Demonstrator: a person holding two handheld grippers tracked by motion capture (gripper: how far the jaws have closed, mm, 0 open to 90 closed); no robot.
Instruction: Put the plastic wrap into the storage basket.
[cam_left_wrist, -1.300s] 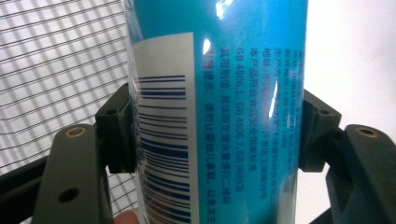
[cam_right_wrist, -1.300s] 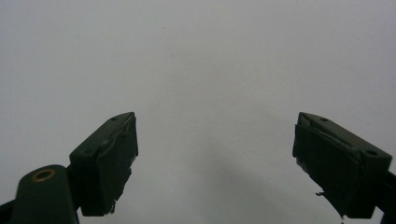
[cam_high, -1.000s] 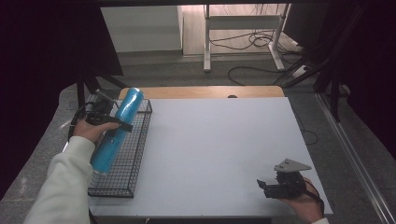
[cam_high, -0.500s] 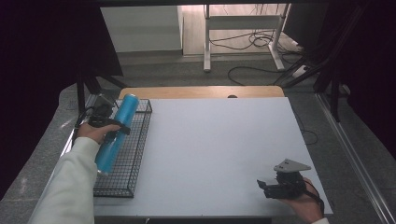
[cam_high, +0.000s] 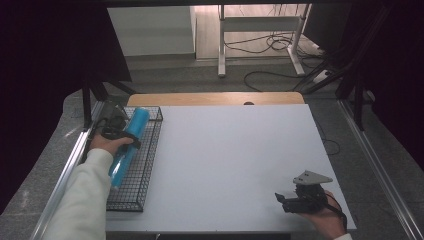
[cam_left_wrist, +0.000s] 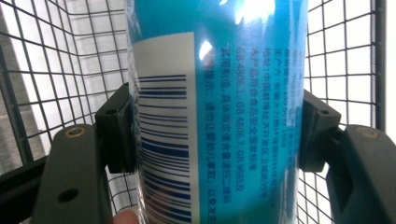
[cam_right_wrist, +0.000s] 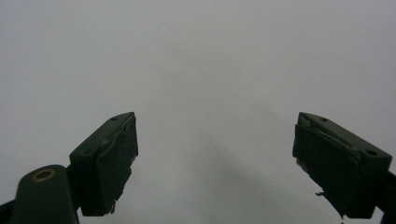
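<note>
White table (cam_high: 225, 150) | wire basket (cam_high: 145, 165) left | left gripper (cam_left_wrist: 219, 126) clamps blue tube (cam_left_wrist: 219, 93) | right gripper (cam_right_wrist: 215, 158) wide, empty

A wooden board (cam_high: 215, 98) edges the white table (cam_high: 235, 160) at its far side; cables (cam_high: 270, 45) trail across the floor beyond.

L gripper (cam_high: 131, 142) at far-left, forearm in white sleeve (cam_high: 82, 200) stretched fwd, jaws clamped on a blue cylinder (cam_left_wrist: 219, 112). R gripper (cam_high: 281, 199) low at near-right, jaws spread wide, nothing between.
</note>
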